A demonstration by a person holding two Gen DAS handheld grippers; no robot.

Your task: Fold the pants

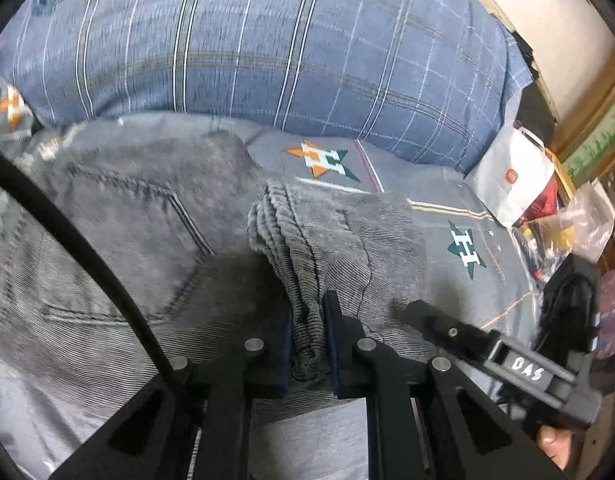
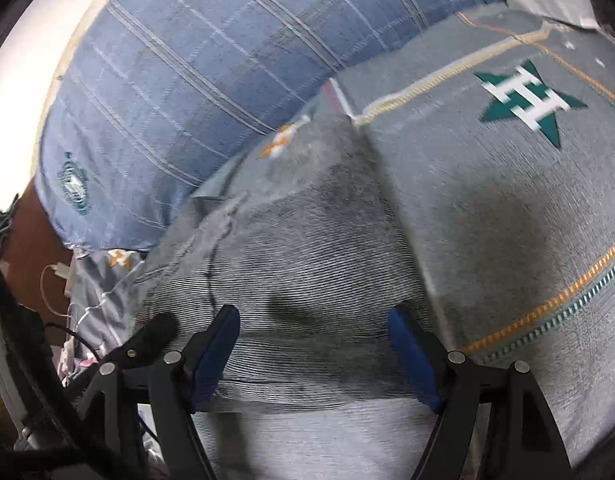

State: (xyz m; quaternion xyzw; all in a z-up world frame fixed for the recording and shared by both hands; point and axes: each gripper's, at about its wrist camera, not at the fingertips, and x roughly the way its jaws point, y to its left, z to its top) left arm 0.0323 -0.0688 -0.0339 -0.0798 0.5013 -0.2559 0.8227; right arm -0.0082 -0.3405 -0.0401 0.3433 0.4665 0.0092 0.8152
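The left gripper (image 1: 309,340) pinches a bunched ridge of the grey pants (image 1: 119,240), which spread away leftward over the bedsheet (image 1: 459,208); the right gripper (image 2: 313,354) hovers wide, empty, above flat cloth; left is the working hand

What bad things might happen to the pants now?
The left gripper pinches only a thick bunched waistband edge of the grey pants, so the fabric might slip out. The right gripper is open above the cloth, so one side may sag and crease unevenly.
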